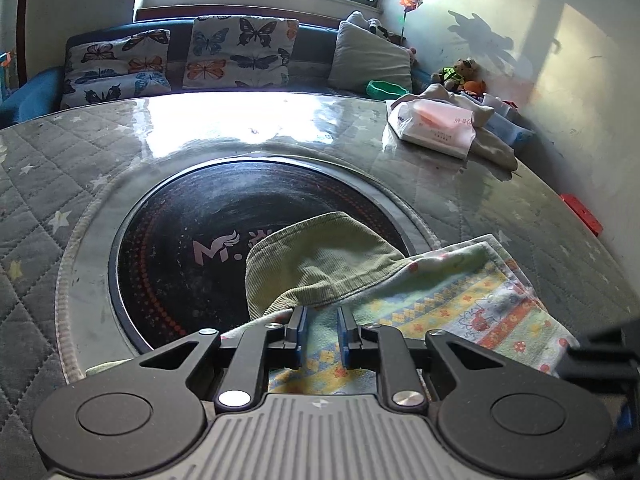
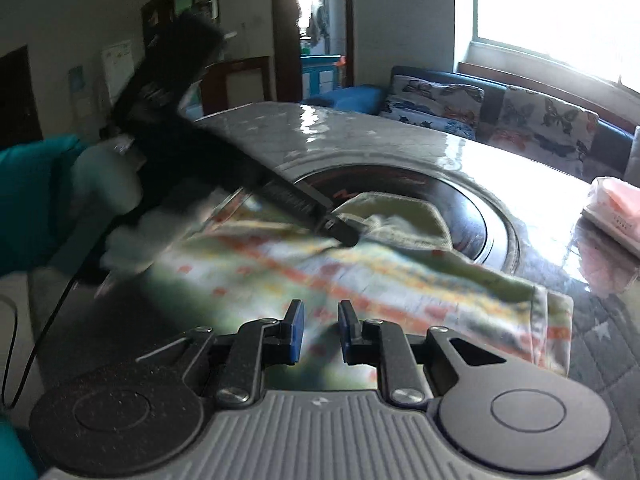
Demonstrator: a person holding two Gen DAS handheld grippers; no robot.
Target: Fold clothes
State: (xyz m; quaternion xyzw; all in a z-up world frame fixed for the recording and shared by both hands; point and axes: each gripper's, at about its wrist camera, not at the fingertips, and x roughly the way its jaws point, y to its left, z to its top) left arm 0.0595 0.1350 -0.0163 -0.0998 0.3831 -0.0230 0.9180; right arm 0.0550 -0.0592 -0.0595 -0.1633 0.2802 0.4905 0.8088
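A small garment lies on the table: a flowered, patterned body (image 1: 460, 296) and a green ribbed part (image 1: 320, 264) that reaches over the black round hob (image 1: 180, 240). My left gripper (image 1: 322, 320) is open low over the garment's near edge, with patterned cloth showing between its fingers. In the right wrist view the garment (image 2: 360, 276) is blurred. My right gripper (image 2: 322, 322) hangs open above it, holding nothing. The left gripper (image 2: 344, 234), held by a white-gloved hand (image 2: 108, 184) with a teal sleeve, has its tip down at the green ribbed part (image 2: 404, 216).
The table (image 1: 52, 184) has a grey quilted star cover under clear plastic. A tissue pack (image 1: 432, 128) and bundled cloth (image 1: 492, 148) sit at the far right, with a red object (image 1: 580, 212) by the wall. A sofa with butterfly cushions (image 1: 240, 52) stands behind the table.
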